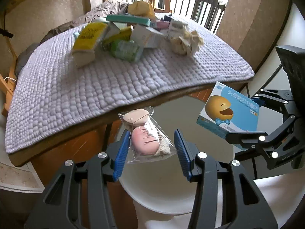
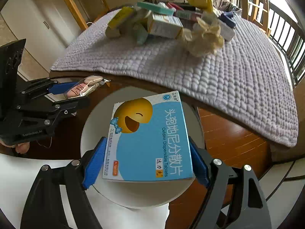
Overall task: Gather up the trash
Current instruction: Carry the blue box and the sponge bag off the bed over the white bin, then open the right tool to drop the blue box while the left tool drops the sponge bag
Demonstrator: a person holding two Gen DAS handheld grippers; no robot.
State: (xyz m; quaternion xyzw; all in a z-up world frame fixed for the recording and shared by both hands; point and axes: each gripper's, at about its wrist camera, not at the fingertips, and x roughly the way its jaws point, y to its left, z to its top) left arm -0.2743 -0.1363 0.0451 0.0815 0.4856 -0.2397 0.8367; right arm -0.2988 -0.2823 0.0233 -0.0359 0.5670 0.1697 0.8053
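Note:
My left gripper (image 1: pixel 151 148) is open over a white bin (image 1: pixel 158 196). A clear plastic packet (image 1: pixel 147 136) with pink and beige sponges hangs between its blue pads, touching the left one; it also shows in the right wrist view (image 2: pixel 85 87). My right gripper (image 2: pixel 146 158) is shut on a blue medicine box (image 2: pixel 148 139) with a yellow smiling face, held over the bin (image 2: pixel 133 192); the box also shows in the left wrist view (image 1: pixel 228 114). A pile of boxes and cartons (image 1: pixel 114 36) and crumpled paper (image 1: pixel 185 40) lies on the quilted table cover (image 1: pixel 95 87).
The table's wooden edge (image 1: pixel 57 143) runs just beyond the bin. Wooden floor (image 2: pixel 234 133) shows to the right of the bin. A railing (image 1: pixel 196 3) and chairs stand behind the table. A cardboard panel (image 1: pixel 251 19) stands at the right.

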